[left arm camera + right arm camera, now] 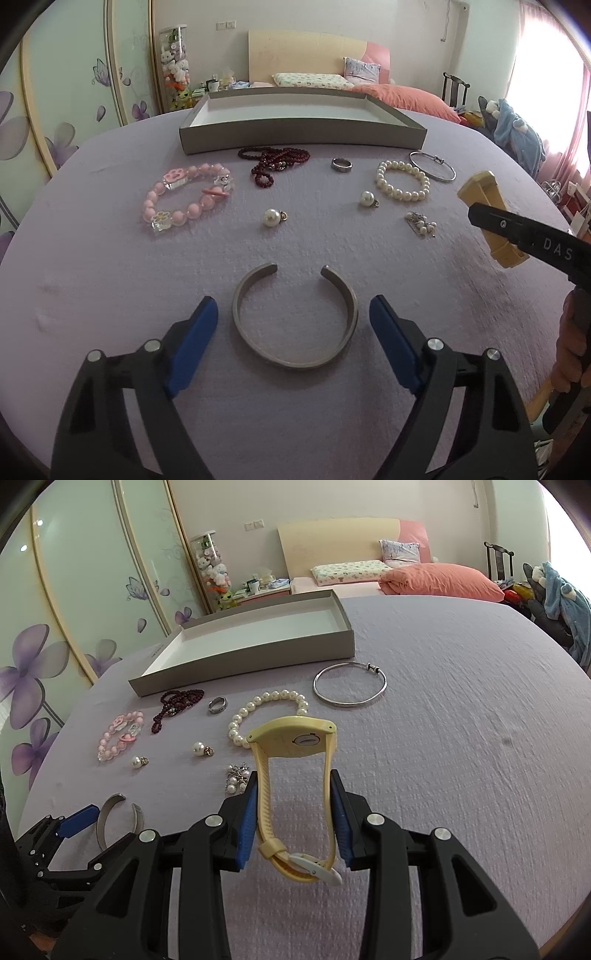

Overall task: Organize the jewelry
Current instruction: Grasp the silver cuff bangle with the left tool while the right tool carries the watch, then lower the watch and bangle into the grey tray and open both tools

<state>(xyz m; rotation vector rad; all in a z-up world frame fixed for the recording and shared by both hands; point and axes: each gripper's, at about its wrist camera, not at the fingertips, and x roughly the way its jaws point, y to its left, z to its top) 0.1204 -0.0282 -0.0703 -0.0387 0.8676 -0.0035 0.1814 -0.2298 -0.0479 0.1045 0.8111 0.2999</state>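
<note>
My left gripper [293,314] is open, its blue pads either side of a grey metal cuff bangle [295,317] lying on the purple cloth. My right gripper [295,790] is shut on a yellow wristwatch [295,760], held above the table; the watch also shows in the left wrist view [487,218]. A shallow grey tray [303,138] with a white inside sits at the back, also in the right wrist view [243,657]. In front of it lie a pink bead bracelet [184,197], dark red beads [273,164], a ring [340,164], a pearl bracelet [402,181] and a thin silver bangle [432,166].
Two pearl pendants [272,218] [367,199] and a small pearl cluster [421,223] lie mid-table. A bed with a pink quilt [399,96] stands behind the table. Wardrobe doors [55,110] stand left, a chair with clothes [517,129] right.
</note>
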